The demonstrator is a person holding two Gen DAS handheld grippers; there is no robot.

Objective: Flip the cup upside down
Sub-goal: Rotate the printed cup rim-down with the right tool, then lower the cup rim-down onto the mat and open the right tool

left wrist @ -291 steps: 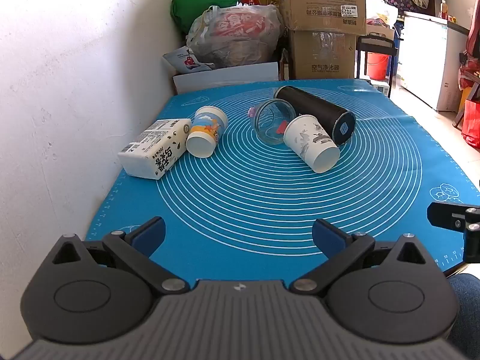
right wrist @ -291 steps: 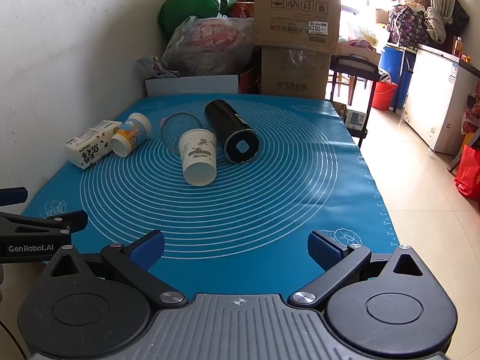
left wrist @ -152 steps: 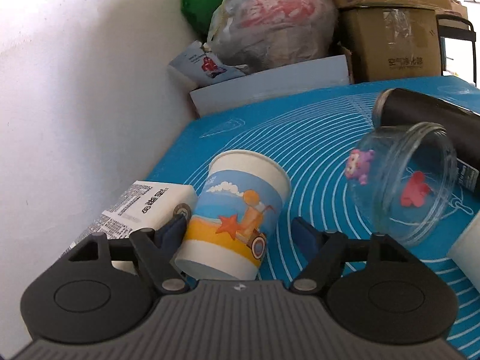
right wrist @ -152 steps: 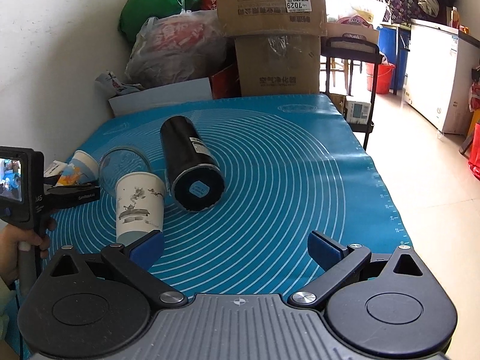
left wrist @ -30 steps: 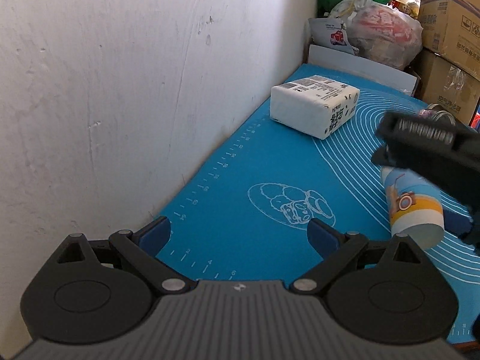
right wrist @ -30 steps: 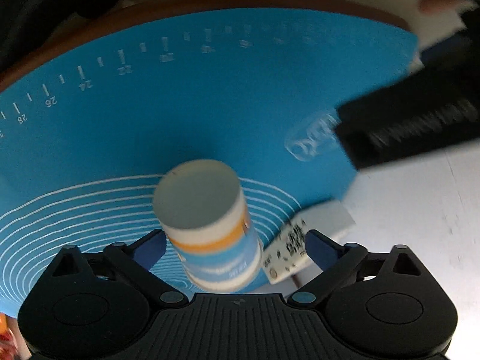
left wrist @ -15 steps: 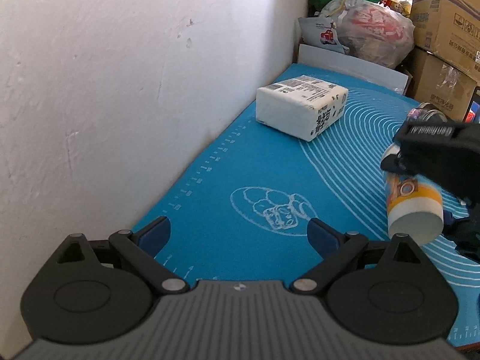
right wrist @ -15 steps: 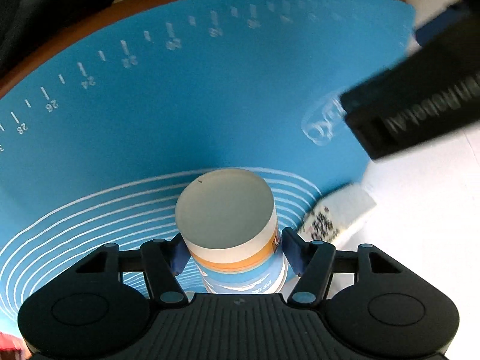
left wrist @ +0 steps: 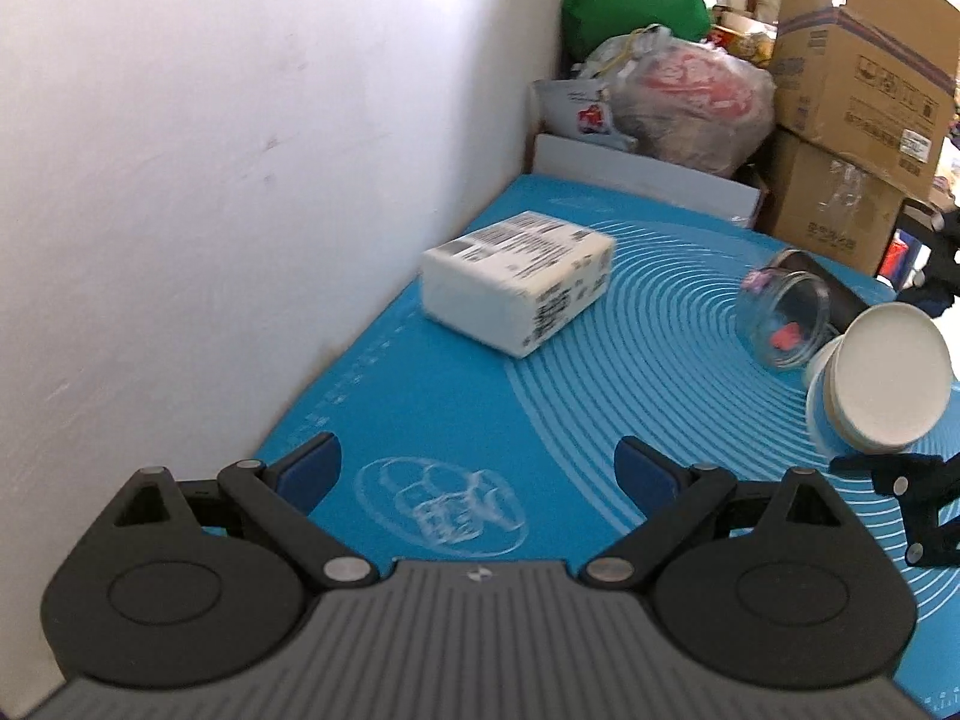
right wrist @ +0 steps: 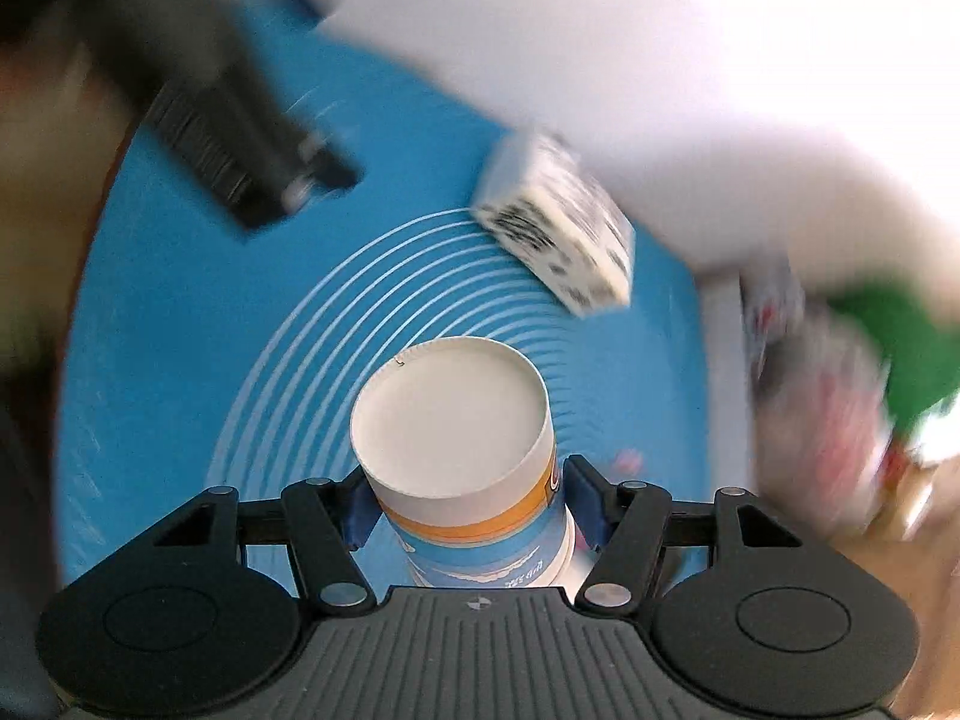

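The paper cup (right wrist: 462, 450) with blue and orange print sits between the fingers of my right gripper (right wrist: 465, 507), which is shut on it. Its white flat bottom faces the camera. In the left wrist view the same cup (left wrist: 882, 384) is at the right edge, bottom toward me, held above the blue mat (left wrist: 492, 408), with part of the right gripper (left wrist: 912, 504) below it. My left gripper (left wrist: 480, 468) is open and empty over the mat's near left corner.
A white carton (left wrist: 516, 282) lies near the wall. A clear glass jar (left wrist: 780, 318) and a dark bottle (left wrist: 834, 294) lie behind the cup. Bags and cardboard boxes (left wrist: 858, 96) stand at the far end. The white wall (left wrist: 240, 150) runs along the left.
My right gripper has swung round with the cup in it, and its view is blurred. The left gripper has pulled back a little and stays open.
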